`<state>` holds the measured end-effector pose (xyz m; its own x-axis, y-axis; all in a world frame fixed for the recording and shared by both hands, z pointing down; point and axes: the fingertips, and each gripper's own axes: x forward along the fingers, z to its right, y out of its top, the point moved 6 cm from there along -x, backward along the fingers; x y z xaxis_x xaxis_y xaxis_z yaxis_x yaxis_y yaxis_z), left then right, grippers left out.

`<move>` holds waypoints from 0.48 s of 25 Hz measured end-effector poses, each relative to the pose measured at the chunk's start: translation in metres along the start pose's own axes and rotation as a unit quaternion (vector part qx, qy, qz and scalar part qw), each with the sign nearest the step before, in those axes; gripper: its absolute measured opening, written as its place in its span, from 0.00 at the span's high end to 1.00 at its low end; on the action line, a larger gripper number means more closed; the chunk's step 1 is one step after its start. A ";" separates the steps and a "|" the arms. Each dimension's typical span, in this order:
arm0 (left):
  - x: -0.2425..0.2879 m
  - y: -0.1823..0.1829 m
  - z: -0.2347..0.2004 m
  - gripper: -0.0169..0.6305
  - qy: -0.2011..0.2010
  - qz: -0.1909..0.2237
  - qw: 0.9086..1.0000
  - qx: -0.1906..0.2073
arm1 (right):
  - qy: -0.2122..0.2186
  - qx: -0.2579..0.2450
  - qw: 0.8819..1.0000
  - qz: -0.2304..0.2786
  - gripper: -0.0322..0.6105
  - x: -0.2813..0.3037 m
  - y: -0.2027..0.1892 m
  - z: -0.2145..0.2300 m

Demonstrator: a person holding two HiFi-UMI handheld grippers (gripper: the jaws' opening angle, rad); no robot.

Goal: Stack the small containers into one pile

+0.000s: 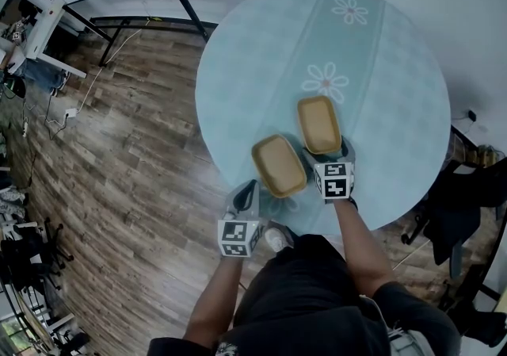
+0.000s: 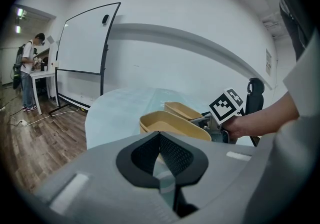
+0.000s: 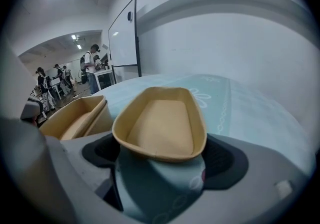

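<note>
Right gripper view: my right tool point(image 3: 163, 160) gapes wide around one container's point(image 3: 162, 125) near end, not pinching it, by the counter's point(image 1: 396, 93) near edge. Left tool point(image 2: 160, 140) is closed and empty. Risk: a shallow rim grip slips, or the lift clips the neighbouring container point(image 3: 70, 118).

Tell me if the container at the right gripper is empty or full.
Empty: in the right gripper view the container shows a bare tan floor, nothing inside.

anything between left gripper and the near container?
Nothing: only bare tablecloth between the left gripper and the near container, shown in the head view and left gripper view.
</note>
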<state>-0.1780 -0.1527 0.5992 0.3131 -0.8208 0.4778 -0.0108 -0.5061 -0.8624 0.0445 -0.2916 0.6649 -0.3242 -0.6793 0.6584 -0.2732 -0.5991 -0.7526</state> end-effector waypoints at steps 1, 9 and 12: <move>0.000 0.000 0.000 0.98 -0.001 -0.001 1.000 -0.001 | 0.000 -0.002 1.000 -0.001 0.16 0.000 0.000 0.001; 0.001 -0.006 0.006 0.98 -0.005 -0.015 1.000 -0.011 | -0.010 -0.015 1.000 0.012 0.23 -0.001 0.002 0.006; 0.001 -0.006 0.009 0.98 -0.003 -0.013 1.000 -0.009 | -0.011 -0.012 1.000 0.021 0.23 -0.007 0.004 0.010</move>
<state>-0.1694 -0.1485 0.6034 0.3187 -0.8054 0.4998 -0.0189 -0.5326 -0.8461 0.0541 -0.2939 0.6574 -0.3156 -0.7136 0.6254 -0.2813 -0.5591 -0.7799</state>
